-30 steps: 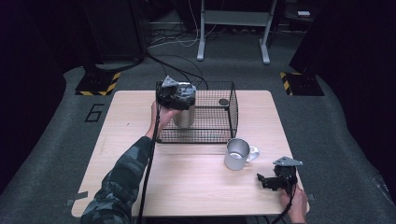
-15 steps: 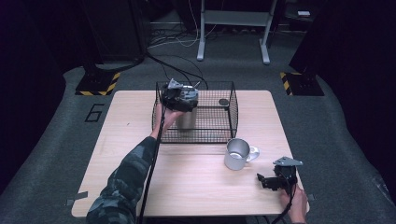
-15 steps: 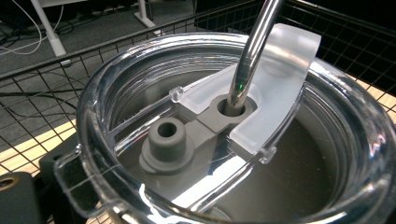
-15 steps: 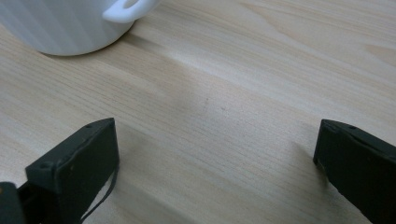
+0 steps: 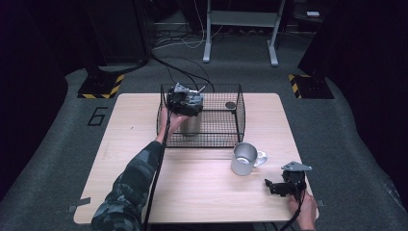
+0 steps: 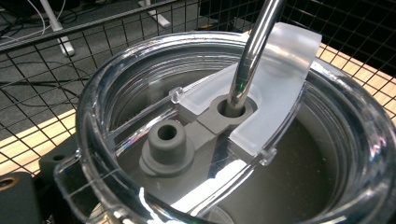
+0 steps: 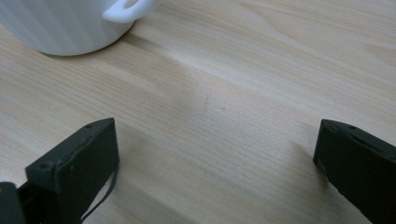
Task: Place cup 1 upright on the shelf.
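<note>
Hanging over the near-left corner of the wire basket (image 5: 226, 139), the left gripper (image 5: 185, 102) sits right above a steel tumbler (image 5: 189, 125) that stands upright inside the basket. In the left gripper view the tumbler's clear lid (image 6: 107, 112) is very close, with a metal straw (image 6: 254, 42) rising through the hole in its frosted slider and a grey plug beside it. Whether this gripper's jaws are parted or closed on anything cannot be told. A small dark disc (image 5: 230, 105) lies at the basket's far right corner. Outside the basket, just in front of its near-right corner, a white mug (image 5: 244, 158) stands on the wooden table (image 5: 192, 192). The right gripper (image 5: 276, 185) rests low near the table's front right edge, jaws spread wide with nothing between them, the mug (image 7: 60, 23) near ahead of it
</note>
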Demonstrator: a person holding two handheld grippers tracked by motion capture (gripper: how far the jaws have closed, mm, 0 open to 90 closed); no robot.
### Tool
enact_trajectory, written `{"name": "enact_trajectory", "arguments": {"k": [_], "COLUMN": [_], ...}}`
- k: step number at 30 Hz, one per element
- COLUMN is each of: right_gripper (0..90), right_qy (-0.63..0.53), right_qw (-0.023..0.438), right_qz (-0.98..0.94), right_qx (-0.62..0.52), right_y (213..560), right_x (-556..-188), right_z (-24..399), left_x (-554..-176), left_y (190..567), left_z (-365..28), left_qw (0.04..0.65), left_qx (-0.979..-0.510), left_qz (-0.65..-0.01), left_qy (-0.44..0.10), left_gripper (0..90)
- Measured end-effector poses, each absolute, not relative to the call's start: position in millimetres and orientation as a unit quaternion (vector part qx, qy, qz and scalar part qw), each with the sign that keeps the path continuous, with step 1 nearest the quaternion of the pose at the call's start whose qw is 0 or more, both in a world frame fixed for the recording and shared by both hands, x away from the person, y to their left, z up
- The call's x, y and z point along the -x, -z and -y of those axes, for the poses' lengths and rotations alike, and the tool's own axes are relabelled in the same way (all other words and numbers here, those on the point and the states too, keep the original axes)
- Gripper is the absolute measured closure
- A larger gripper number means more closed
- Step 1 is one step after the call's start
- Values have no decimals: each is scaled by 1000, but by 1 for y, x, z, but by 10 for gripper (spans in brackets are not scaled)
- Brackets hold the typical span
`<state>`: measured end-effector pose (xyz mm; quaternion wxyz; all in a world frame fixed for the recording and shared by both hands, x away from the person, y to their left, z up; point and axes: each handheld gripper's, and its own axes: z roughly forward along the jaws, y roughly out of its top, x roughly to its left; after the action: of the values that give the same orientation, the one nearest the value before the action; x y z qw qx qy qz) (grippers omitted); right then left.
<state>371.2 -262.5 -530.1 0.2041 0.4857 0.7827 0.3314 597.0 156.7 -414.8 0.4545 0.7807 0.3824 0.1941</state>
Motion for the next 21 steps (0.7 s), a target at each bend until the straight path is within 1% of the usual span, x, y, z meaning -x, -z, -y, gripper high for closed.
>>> {"name": "enact_trajectory", "arguments": {"k": [9, 15, 21], "right_gripper": [0, 0, 0], "right_qy": [-331, -331, -331], "right_qw": [204, 204, 204], "right_qz": [-783, -783, -783], "right_qx": [-486, -486, -486], "right_y": [530, 530, 530], "right_x": [-371, -371, -371], "right_z": [263, 263, 262], "left_x": [-592, -584, -582], "left_y": [418, 418, 418], "left_z": [-161, -159, -160], "left_qw": [459, 444, 447], "left_qx": [-776, -783, -779], "left_qz": [-386, -385, -388], "left_qy": [-194, -204, -206], "left_gripper": [36, 36, 34]}}
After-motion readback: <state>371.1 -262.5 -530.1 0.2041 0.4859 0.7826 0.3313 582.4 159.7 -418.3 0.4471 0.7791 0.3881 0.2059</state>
